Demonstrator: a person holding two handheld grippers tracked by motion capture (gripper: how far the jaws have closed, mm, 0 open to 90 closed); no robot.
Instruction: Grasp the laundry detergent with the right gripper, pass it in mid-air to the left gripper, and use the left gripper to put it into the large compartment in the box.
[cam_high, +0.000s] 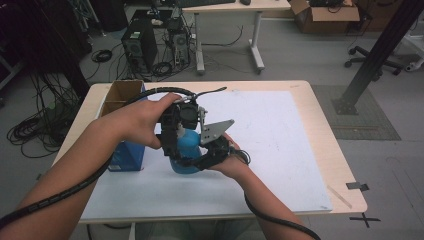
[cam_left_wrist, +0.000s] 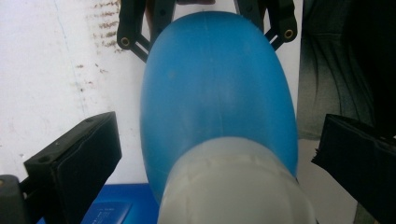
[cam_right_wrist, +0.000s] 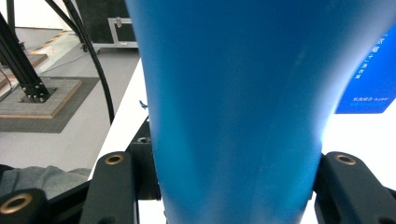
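A: What's the biggest thing on your screen?

B: The wooden table (cam_high: 320, 145), with a white sheet (cam_high: 280, 150) covering most of its top. At the left side an open cardboard box (cam_high: 122, 92) stands on it, and a blue carton (cam_high: 127, 156) stands just in front of that box.

A: And the thing we're working on?

B: I see a blue bottle (cam_high: 187, 150) with a pale whitish cap (cam_left_wrist: 233, 186) near the middle of the sheet, just right of the carton, between the two grippers. Whether its base rests on the sheet or hangs just above it, I can't make out from above.

A: How's my right gripper (cam_high: 216, 152)?

B: Clenched on the bottle. In the right gripper view the blue body sits squeezed between both black jaws, and in the left gripper view I see that same gripper clamping the bottle's far, rounded end.

A: And the left gripper (cam_high: 176, 131)?

B: Released, as I read it. Its jaws stand wide to either side of the cap end, with a clear gap between each pad (cam_left_wrist: 88, 154) and the bottle. From above it sits over the bottle's top, with the person's left hand (cam_high: 142, 120) wrapped around it.
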